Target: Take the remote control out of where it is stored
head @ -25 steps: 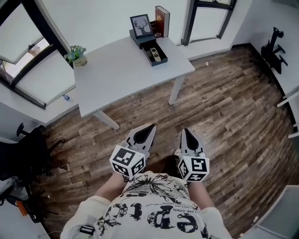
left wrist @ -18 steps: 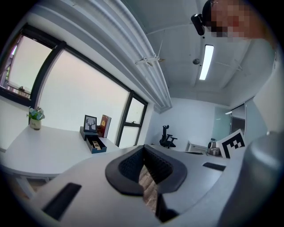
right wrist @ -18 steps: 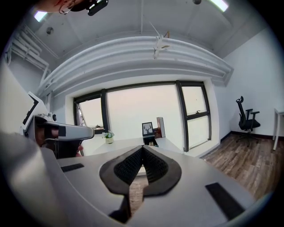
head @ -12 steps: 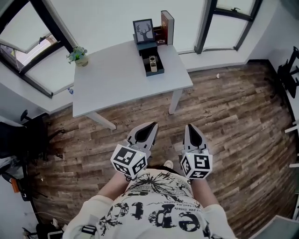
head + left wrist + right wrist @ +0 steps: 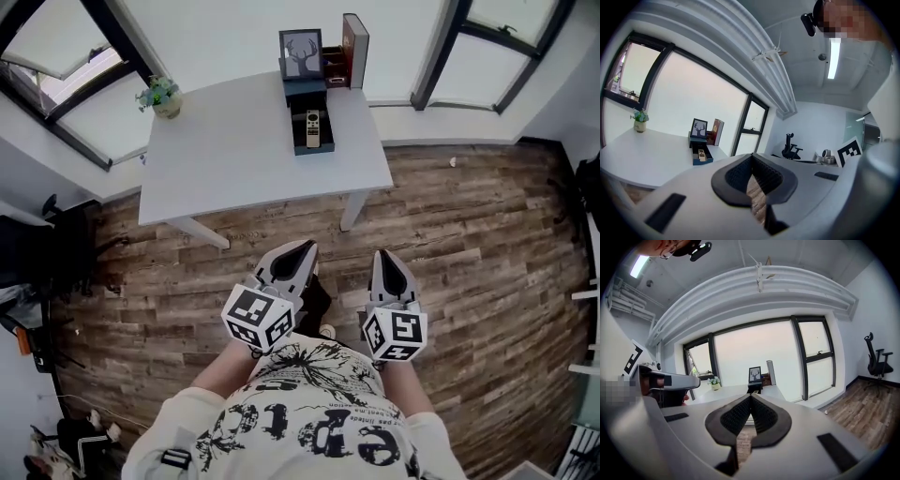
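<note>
The step in hand looks to be the approach. The person stands on the wooden floor (image 5: 469, 225) short of the white counter (image 5: 234, 159), and both tongs are held out in front of the body, side by side. The left tongs (image 5: 304, 249) are pressed together with nothing between the pads. The right tongs (image 5: 382, 257) are likewise pressed together and empty.

To do this well, the person would probably need to come up to the counter's near edge so that the reach across it is not stretched. The remote control (image 5: 313, 128) lies flat and lengthwise in an open dark drawer (image 5: 299, 136), with the drawer walls close along both long sides. One of the tongs would have to spread before coming down. The safer bite is likely across the remote's narrow width, followed by a straight lift to clear the rim. The other tongs could steady the drawer box, which may slide on the smooth top. The picture frame (image 5: 301, 52) and book (image 5: 355, 37) stand upright behind the drawer, and an overreach could knock them.

The remote is well apart from both tongs, ahead of them at the counter's far side. In the head view it lies nearly straight ahead of the left tongs' tips. In the right gripper view the drawer shows just above the closed tips, and in the left gripper view it sits off to their left.
</note>
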`<act>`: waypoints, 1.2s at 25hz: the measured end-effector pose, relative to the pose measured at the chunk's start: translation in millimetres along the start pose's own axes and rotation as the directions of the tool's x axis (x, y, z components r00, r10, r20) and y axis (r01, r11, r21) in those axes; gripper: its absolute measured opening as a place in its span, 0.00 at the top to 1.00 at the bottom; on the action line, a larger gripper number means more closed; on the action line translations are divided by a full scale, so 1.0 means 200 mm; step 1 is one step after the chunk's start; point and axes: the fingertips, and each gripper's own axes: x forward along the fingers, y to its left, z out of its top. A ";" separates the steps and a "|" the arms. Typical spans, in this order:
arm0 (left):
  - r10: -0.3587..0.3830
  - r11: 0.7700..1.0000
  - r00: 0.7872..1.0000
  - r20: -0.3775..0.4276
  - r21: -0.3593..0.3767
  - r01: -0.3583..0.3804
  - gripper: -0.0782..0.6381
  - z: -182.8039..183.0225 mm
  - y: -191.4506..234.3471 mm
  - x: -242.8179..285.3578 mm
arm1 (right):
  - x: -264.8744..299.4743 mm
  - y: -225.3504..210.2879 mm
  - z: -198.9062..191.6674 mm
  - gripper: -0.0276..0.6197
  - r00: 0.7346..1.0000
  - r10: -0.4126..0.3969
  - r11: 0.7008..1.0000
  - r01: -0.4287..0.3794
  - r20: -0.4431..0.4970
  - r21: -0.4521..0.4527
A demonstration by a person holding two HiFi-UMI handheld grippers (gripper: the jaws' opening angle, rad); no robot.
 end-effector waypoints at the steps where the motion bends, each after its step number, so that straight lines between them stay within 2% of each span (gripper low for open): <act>1: 0.002 1.000 1.000 -0.001 -0.003 -0.002 0.88 0.01 0.03 0.04 | 0.05 -0.01 0.01 0.95 1.000 0.000 1.000 0.000 -0.003 -0.001; 7: -0.060 0.998 0.998 0.006 -0.030 0.060 0.88 0.12 0.22 0.38 | 0.38 -0.14 0.09 0.95 0.999 -0.043 0.999 0.043 -0.014 -0.016; 17: -0.090 0.995 0.996 -0.018 -0.048 0.089 0.88 0.36 0.69 1.00 | 1.09 -0.33 0.38 0.95 0.997 -0.067 0.996 0.065 -0.027 -0.054; 22: -0.095 0.994 0.995 0.030 -0.058 0.096 0.88 0.50 0.93 1.18 | 1.43 -0.35 0.47 0.95 0.998 -0.047 0.998 0.045 -0.029 -0.052; 24: -0.069 0.996 0.997 0.035 -0.054 0.070 0.88 0.53 1.02 1.21 | 1.53 -0.33 0.49 0.95 0.999 -0.026 0.999 0.025 -0.033 -0.046; 30: 0.082 0.994 0.996 0.024 -0.075 -0.080 0.88 0.52 1.23 1.27 | 1.77 -0.30 0.46 0.95 0.995 0.054 0.997 -0.057 -0.080 -0.042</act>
